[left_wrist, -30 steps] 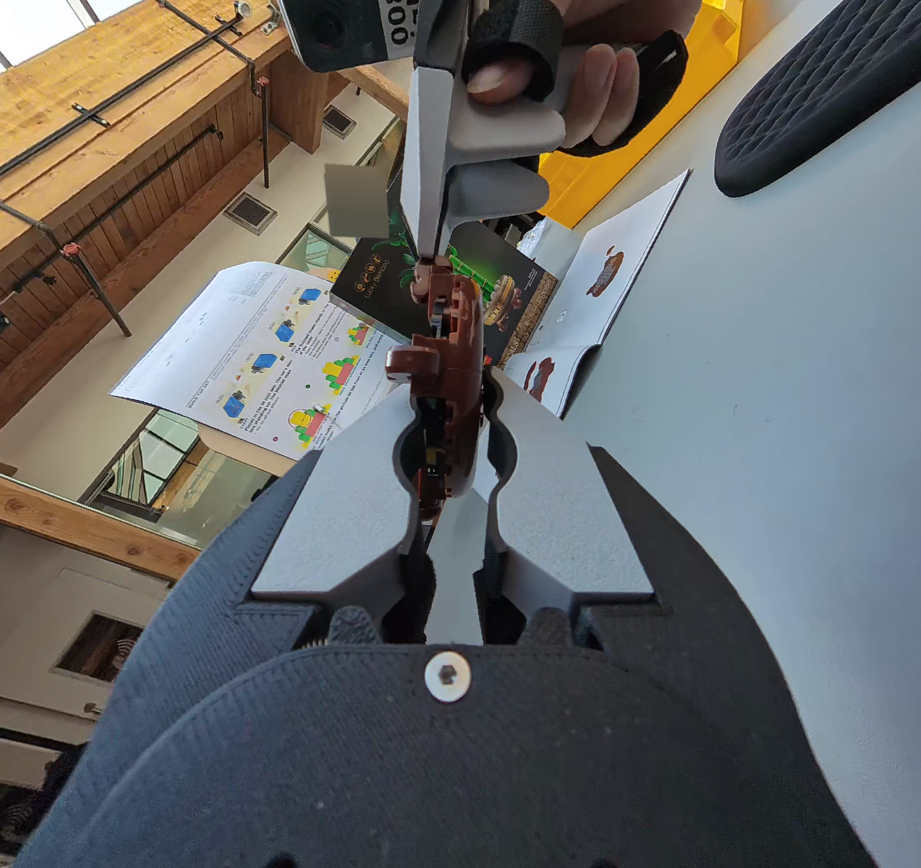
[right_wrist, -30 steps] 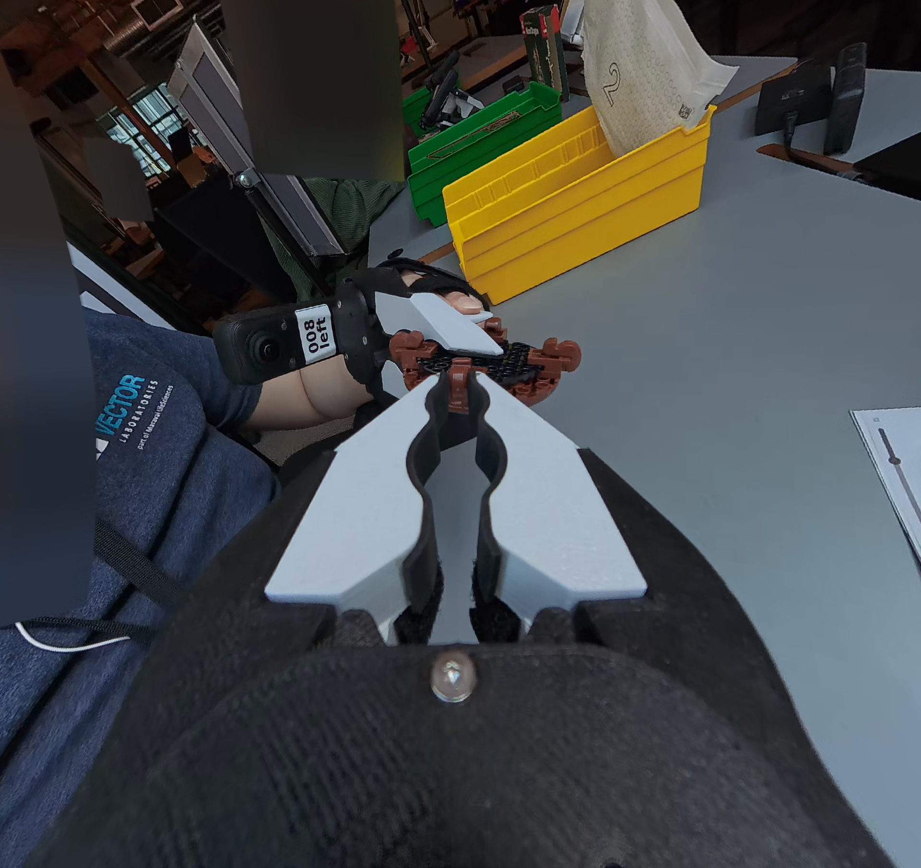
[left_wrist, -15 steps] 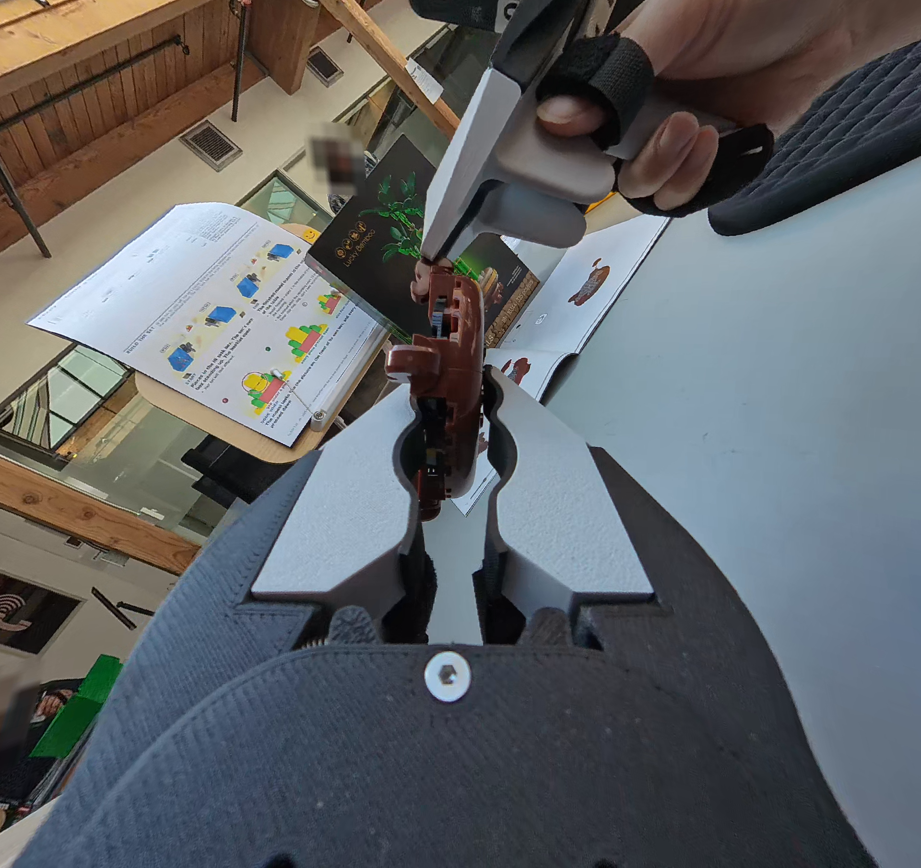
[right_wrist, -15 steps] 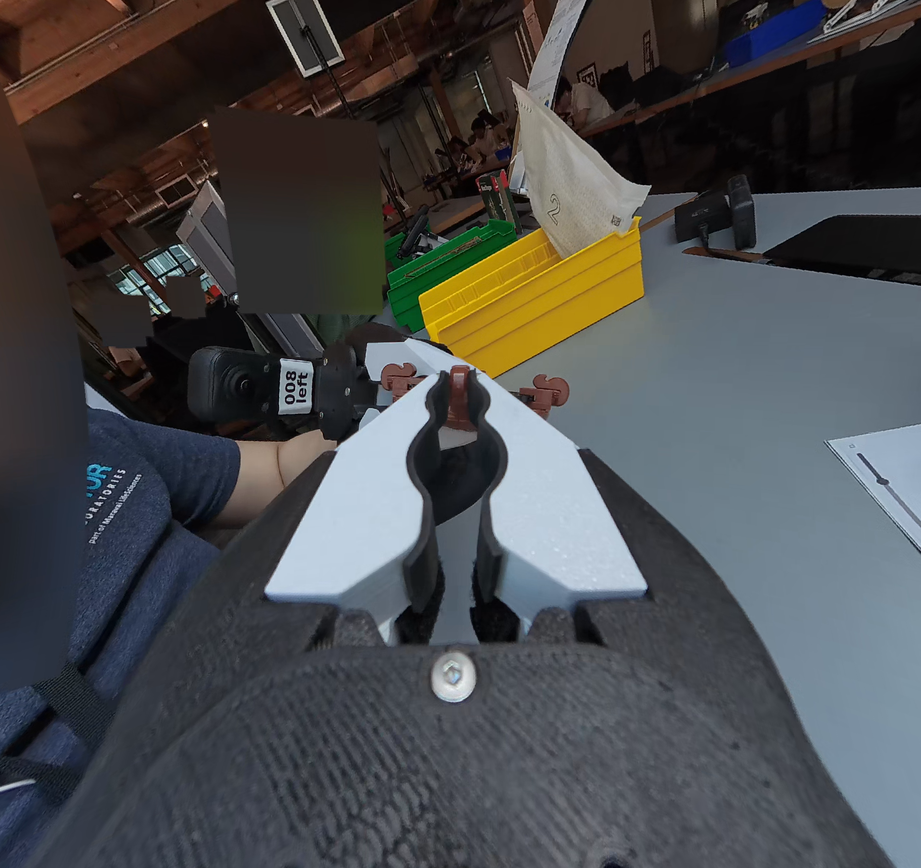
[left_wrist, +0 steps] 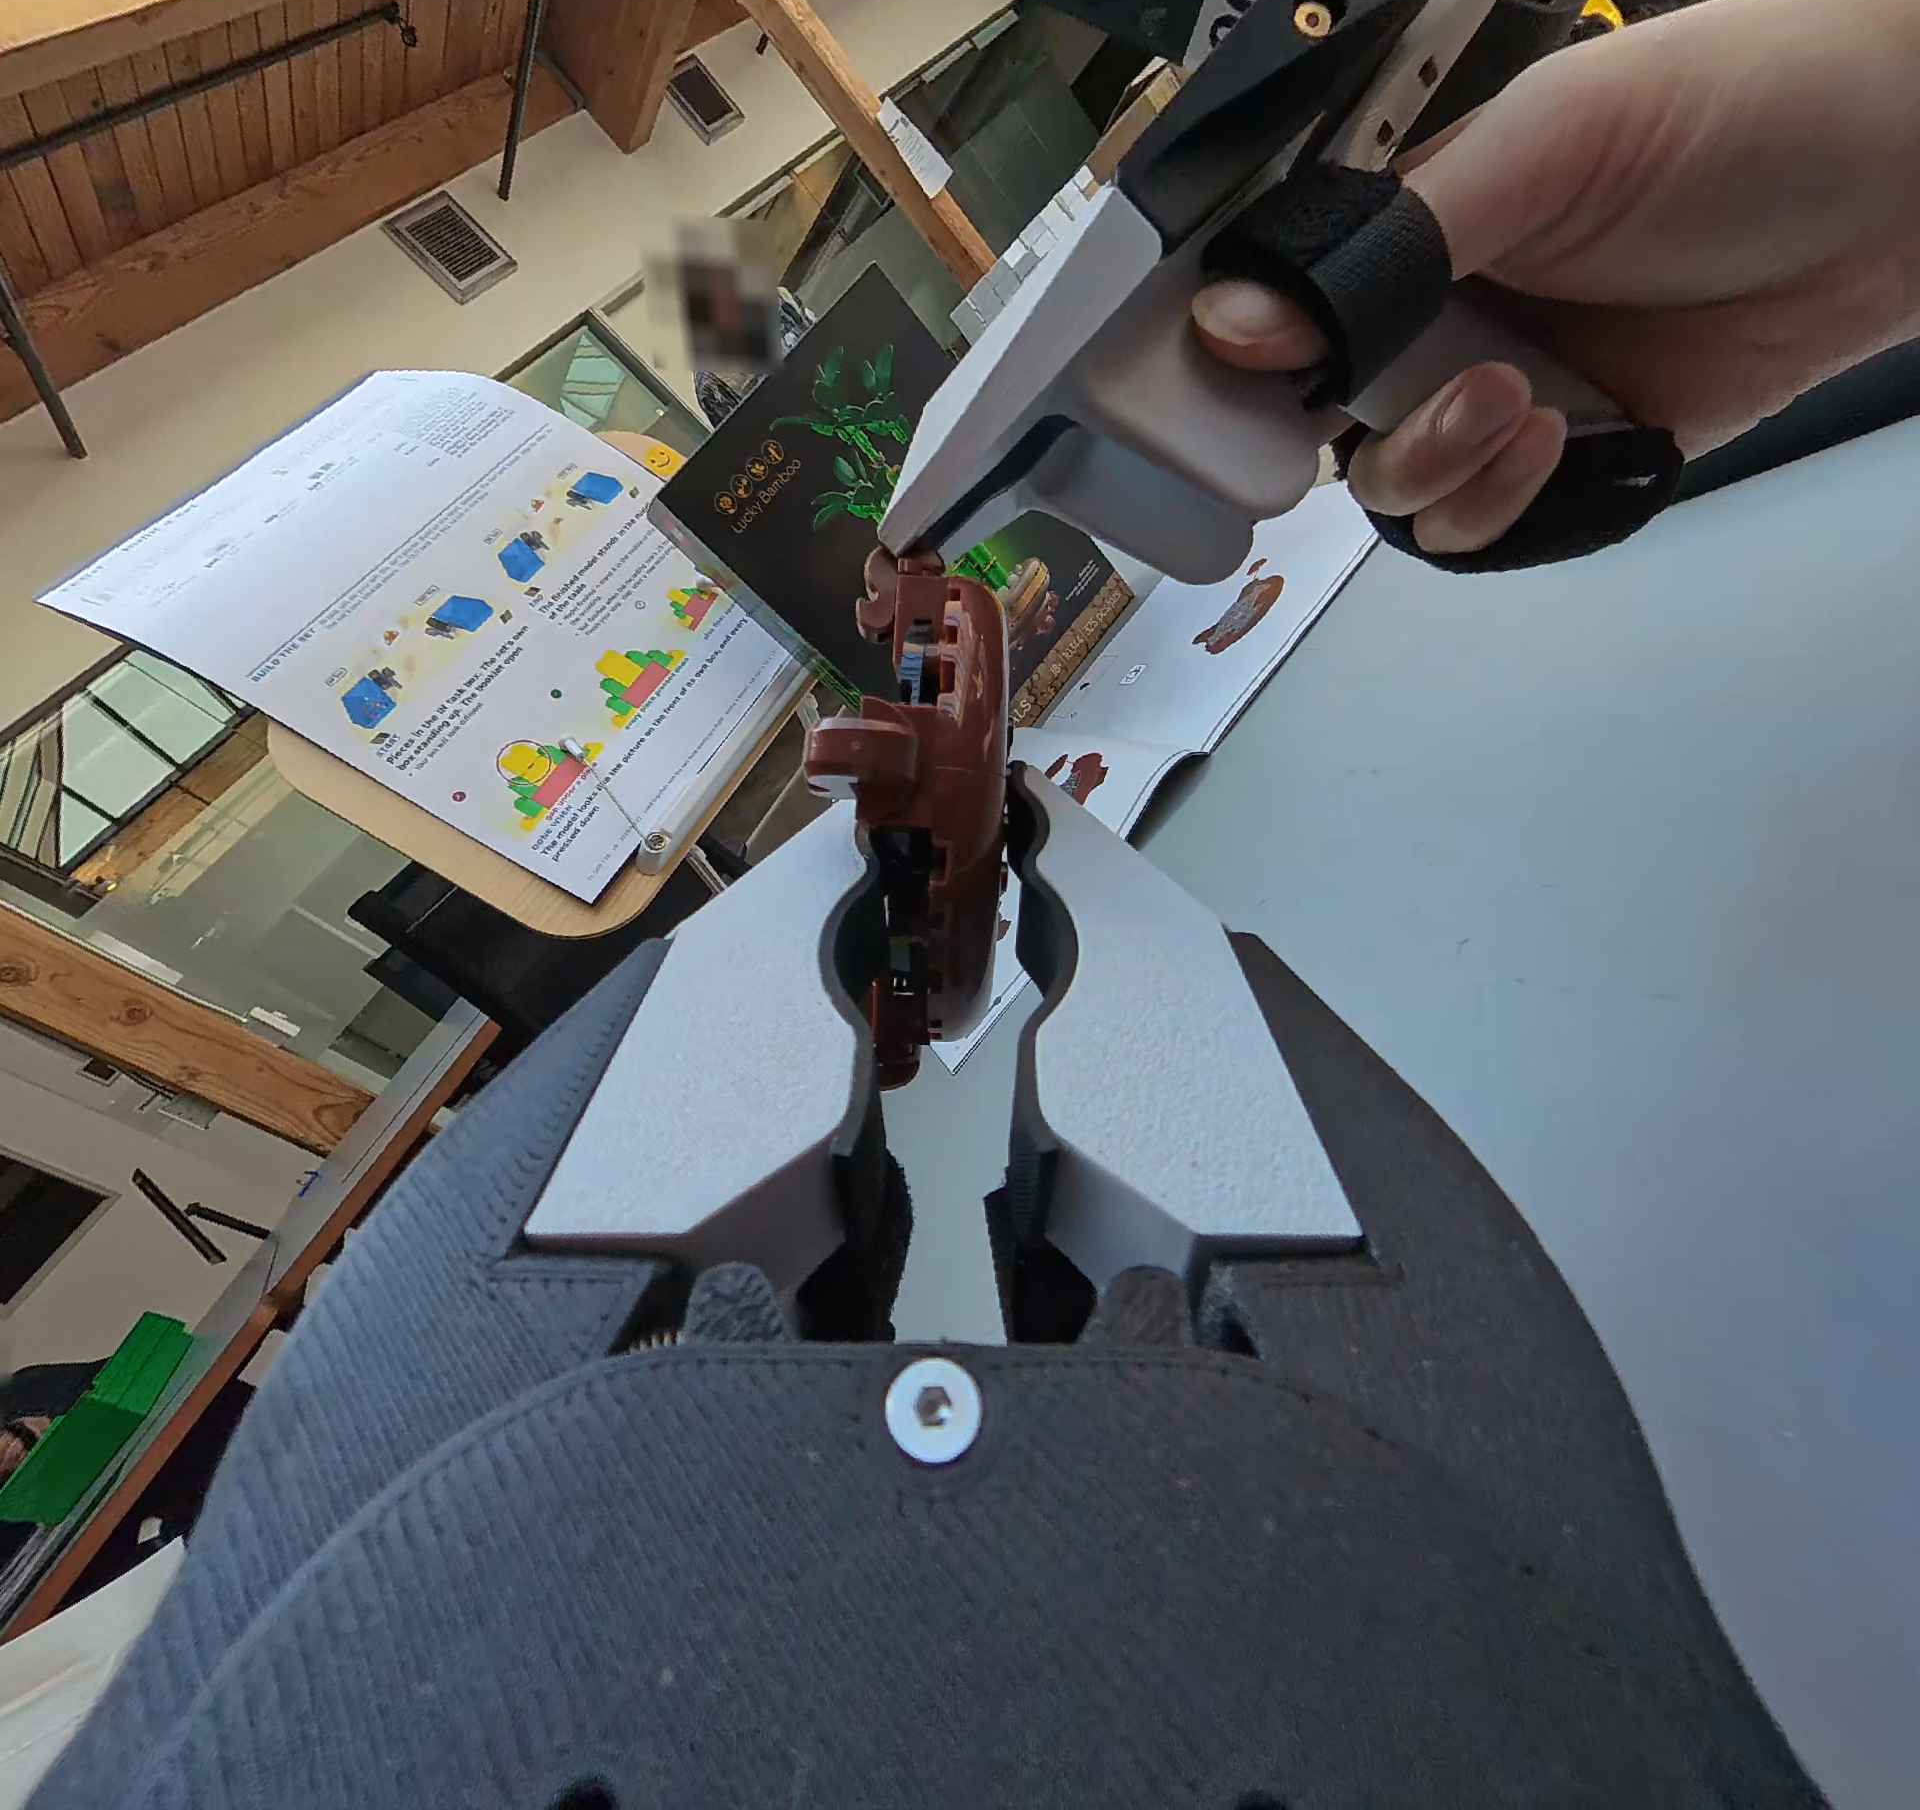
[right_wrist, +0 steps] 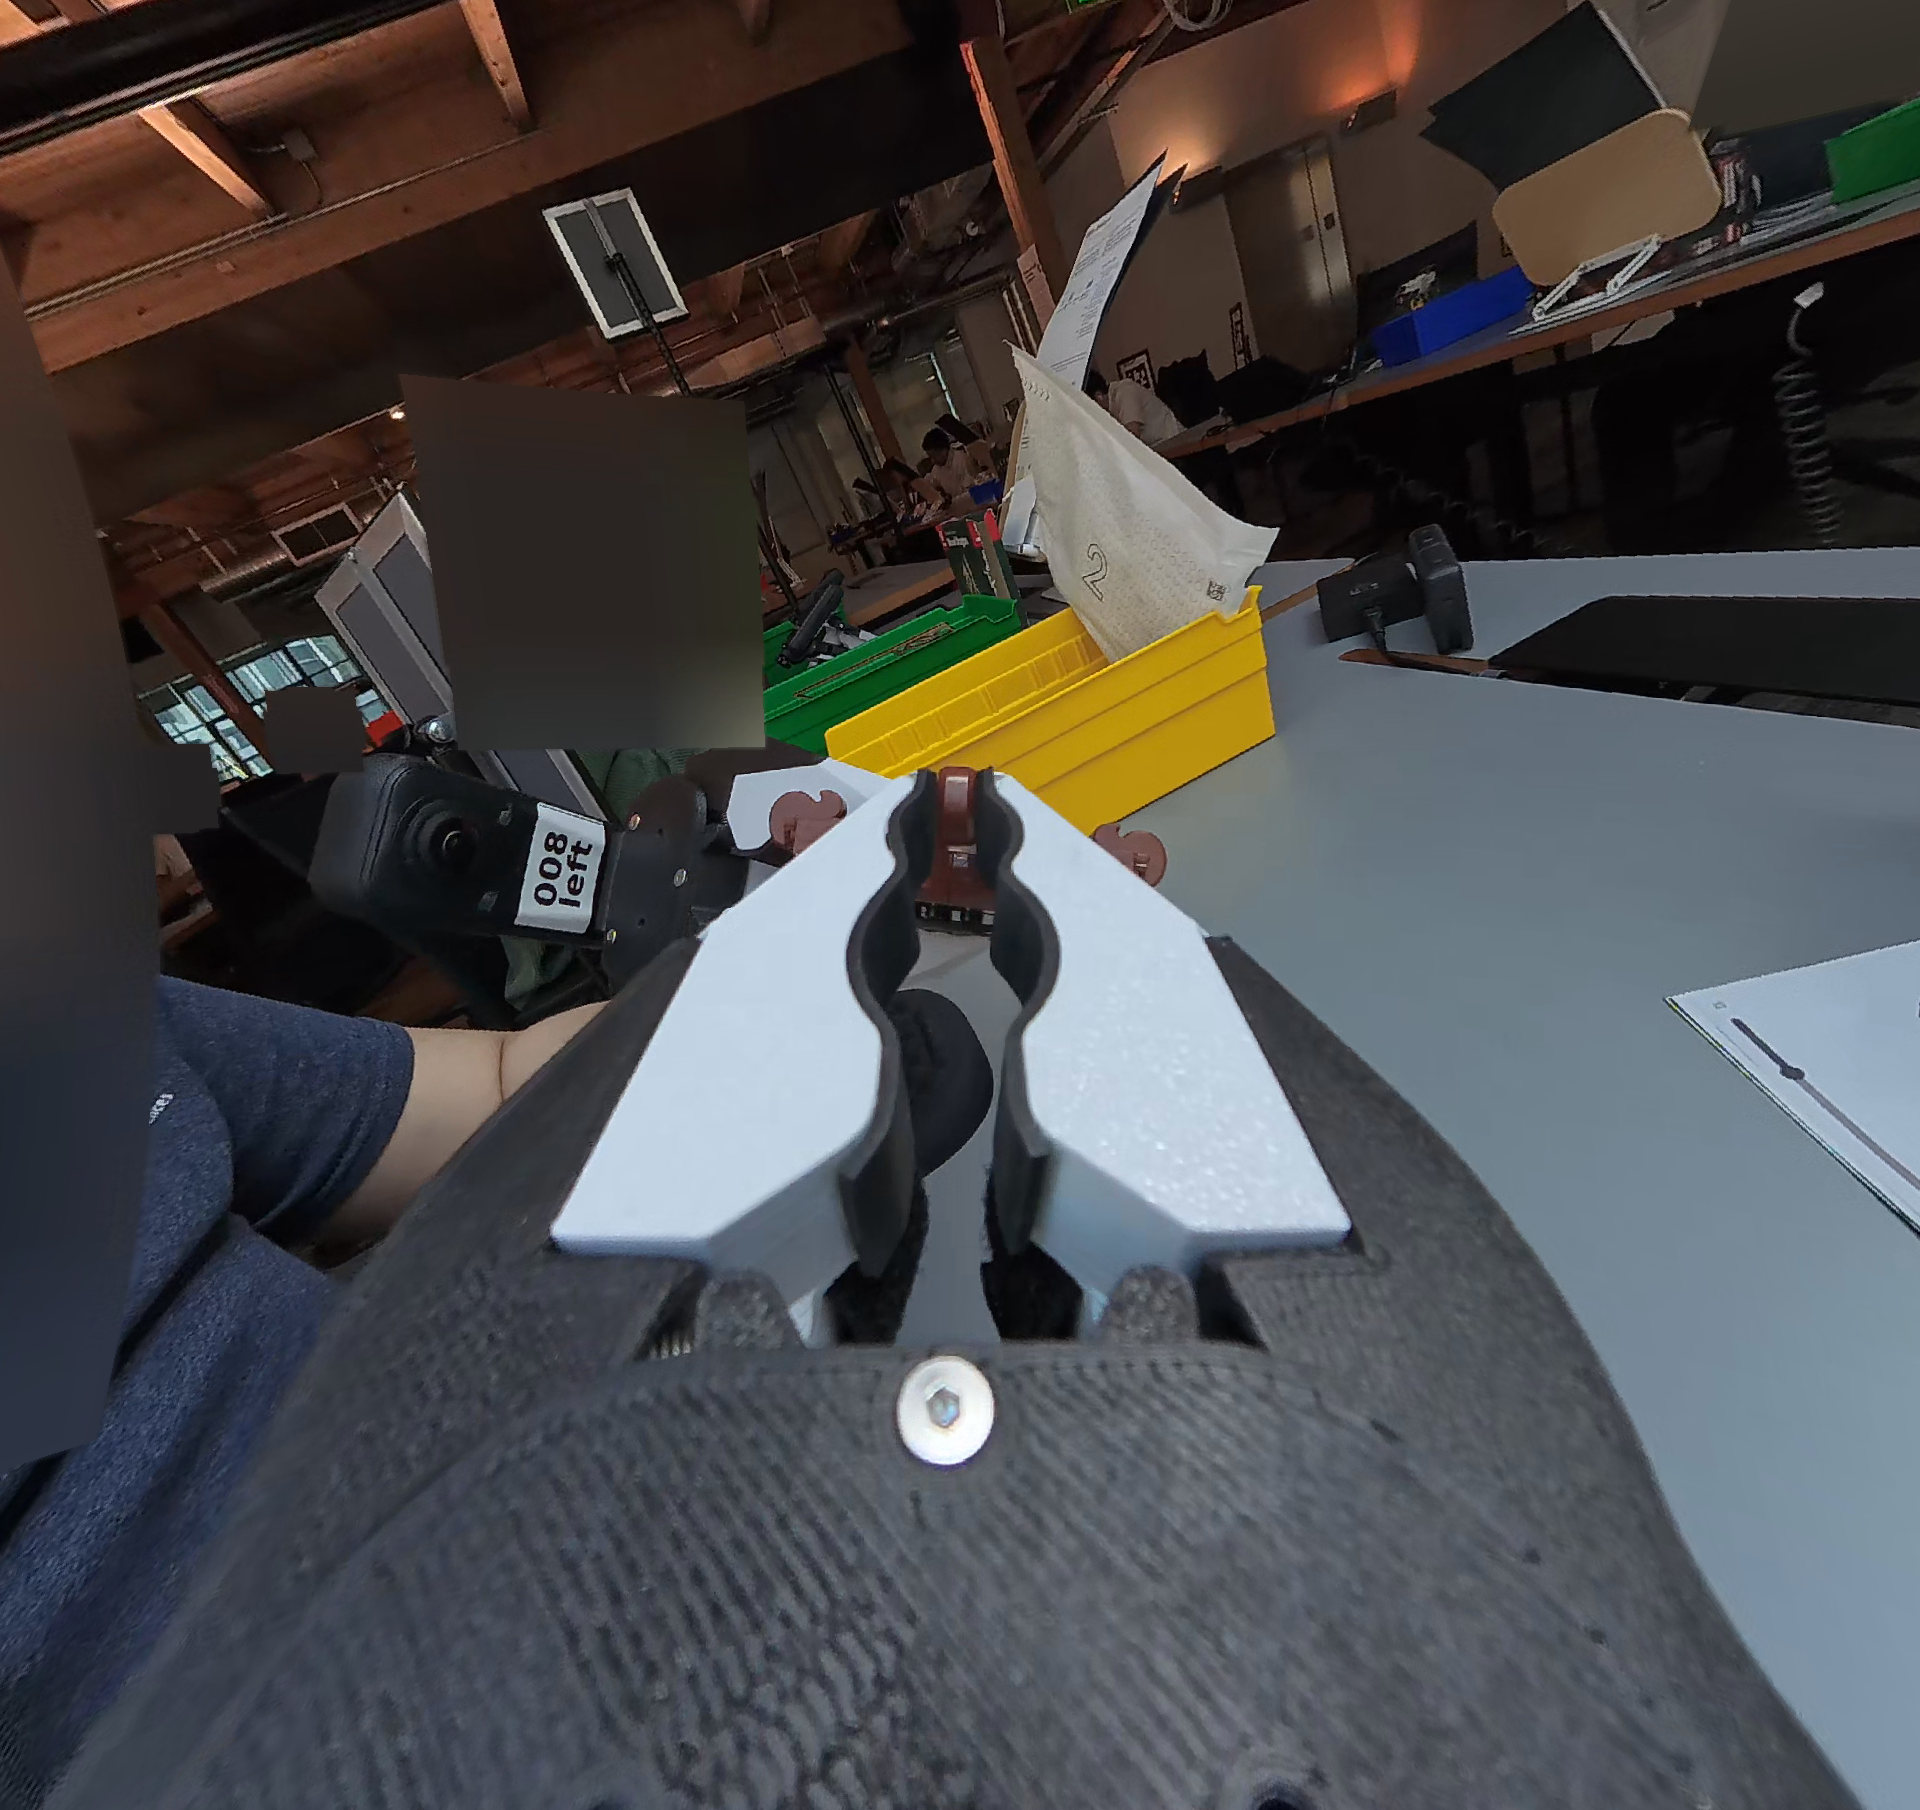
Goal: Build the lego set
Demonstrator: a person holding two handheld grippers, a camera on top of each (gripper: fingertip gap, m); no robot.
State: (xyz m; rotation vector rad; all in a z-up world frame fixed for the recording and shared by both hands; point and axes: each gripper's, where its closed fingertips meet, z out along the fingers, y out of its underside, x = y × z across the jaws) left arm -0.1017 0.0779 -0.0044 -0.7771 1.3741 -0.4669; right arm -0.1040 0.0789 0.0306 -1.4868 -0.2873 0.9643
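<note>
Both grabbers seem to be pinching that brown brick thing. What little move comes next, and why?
Probably press the small brown piece in the right hand-held gripper firmly onto the brown assembly clamped in the left hand-held gripper: its tips already meet the assembly's top edge.

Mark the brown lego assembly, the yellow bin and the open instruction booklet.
brown lego assembly [left_wrist: 961, 721]: left wrist view, its curved brown side.
yellow bin [right_wrist: 1081, 732]: right wrist view, its long front wall.
open instruction booklet [left_wrist: 1262, 617]: left wrist view, right-hand page.

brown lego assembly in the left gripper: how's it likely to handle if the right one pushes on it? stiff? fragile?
Likely stiff: the brown lego assembly is hard plastic plates, gripped edge-on by the left gripper.

Probably fragile at joints: small curled pieces stick out from its rim and may pop off.

It may pivot: the right gripper holds its far end, well beyond the left grip.
</note>
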